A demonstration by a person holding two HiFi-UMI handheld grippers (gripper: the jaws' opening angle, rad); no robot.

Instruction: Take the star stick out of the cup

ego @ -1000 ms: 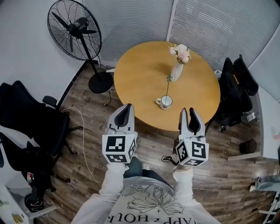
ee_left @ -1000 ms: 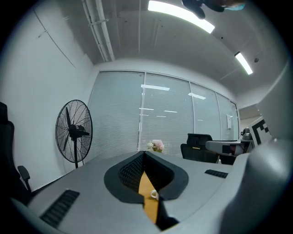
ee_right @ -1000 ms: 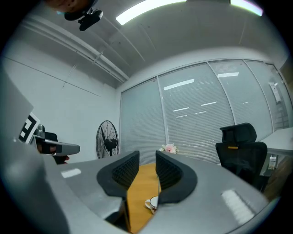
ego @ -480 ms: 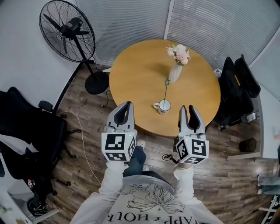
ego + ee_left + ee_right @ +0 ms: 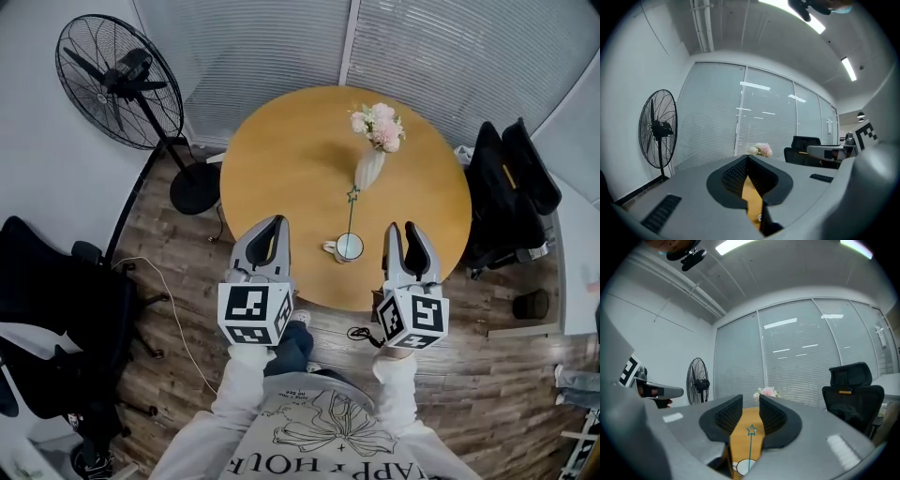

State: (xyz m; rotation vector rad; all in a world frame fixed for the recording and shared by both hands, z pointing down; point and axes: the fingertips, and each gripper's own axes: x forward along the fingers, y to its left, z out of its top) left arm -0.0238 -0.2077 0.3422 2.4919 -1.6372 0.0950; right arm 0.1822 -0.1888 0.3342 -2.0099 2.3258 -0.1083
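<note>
A white cup (image 5: 349, 247) stands near the front edge of the round wooden table (image 5: 281, 159). A thin teal stick rises out of it, tipped with a small star (image 5: 353, 195). My left gripper (image 5: 272, 227) hovers at the table's front edge, left of the cup, with its jaws shut and nothing in them. My right gripper (image 5: 405, 231) hangs to the right of the cup, open and holding nothing. In the right gripper view the star (image 5: 751, 430) and the cup (image 5: 746, 467) show through the gap of the right gripper (image 5: 751, 401), farther off. The left gripper (image 5: 746, 158) points towards the table.
A white vase (image 5: 368, 170) of pink flowers (image 5: 377, 125) stands just behind the cup. A black standing fan (image 5: 117, 80) is at the far left, a black chair (image 5: 511, 187) at the table's right, another chair (image 5: 56, 309) at the left. A cable lies on the wooden floor.
The whole view has shifted towards the table: both grippers now reach its front edge, closer to the cup. Their jaws stand as before.
</note>
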